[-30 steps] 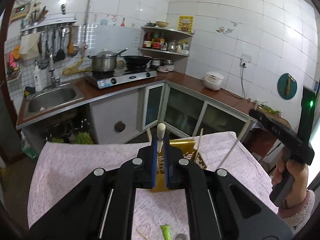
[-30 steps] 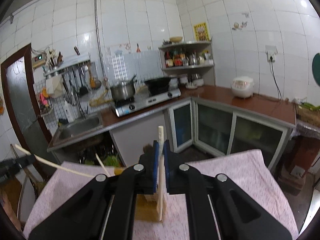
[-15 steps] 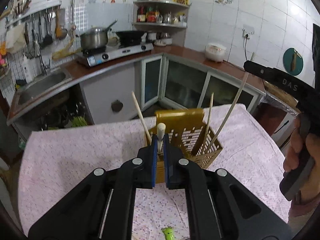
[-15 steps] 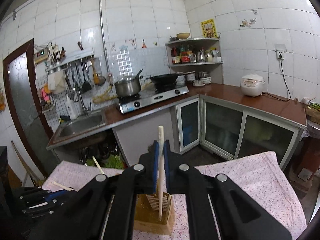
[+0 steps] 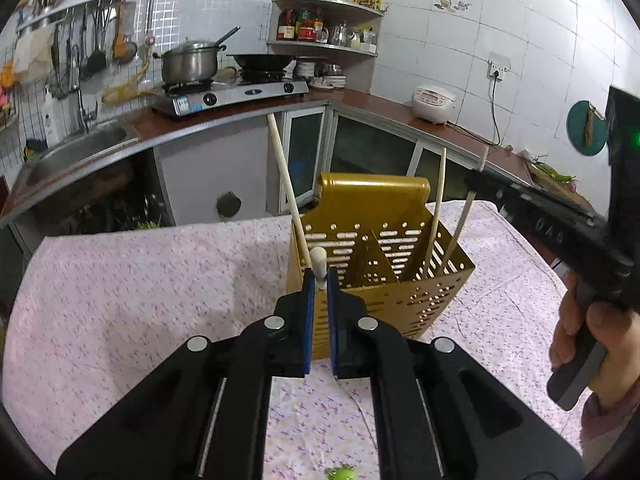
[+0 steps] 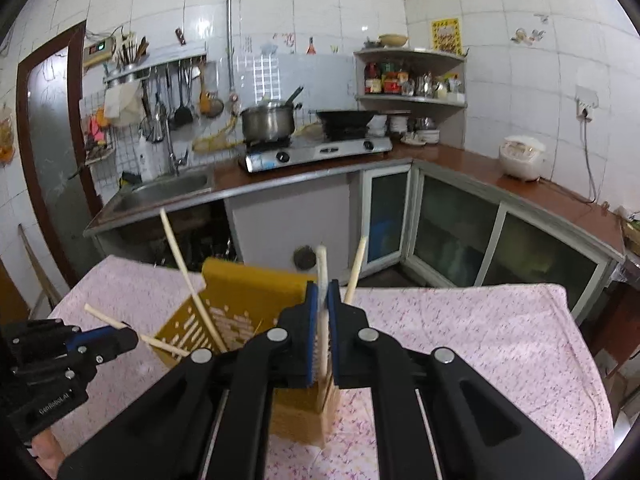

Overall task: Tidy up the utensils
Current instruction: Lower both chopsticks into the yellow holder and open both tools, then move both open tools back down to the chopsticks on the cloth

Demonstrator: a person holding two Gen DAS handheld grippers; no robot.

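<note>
Left wrist: both tools lower than a second ago. Left tool (image 5: 319,280) clamps a chopstick (image 5: 318,261), right tool (image 6: 322,294) another chopstick (image 6: 321,276), at the gold holder (image 5: 384,248). Lettering unreadable.

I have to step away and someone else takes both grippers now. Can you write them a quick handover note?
Left gripper: shut on a chopstick, at the gold holder's near edge.
Right gripper: shut on another chopstick, above the holder's other side.
Done: two chopsticks already stand in the holder.
Left: lower and release both held chopsticks into the compartments; a small green item remains on the tablecloth.
</note>
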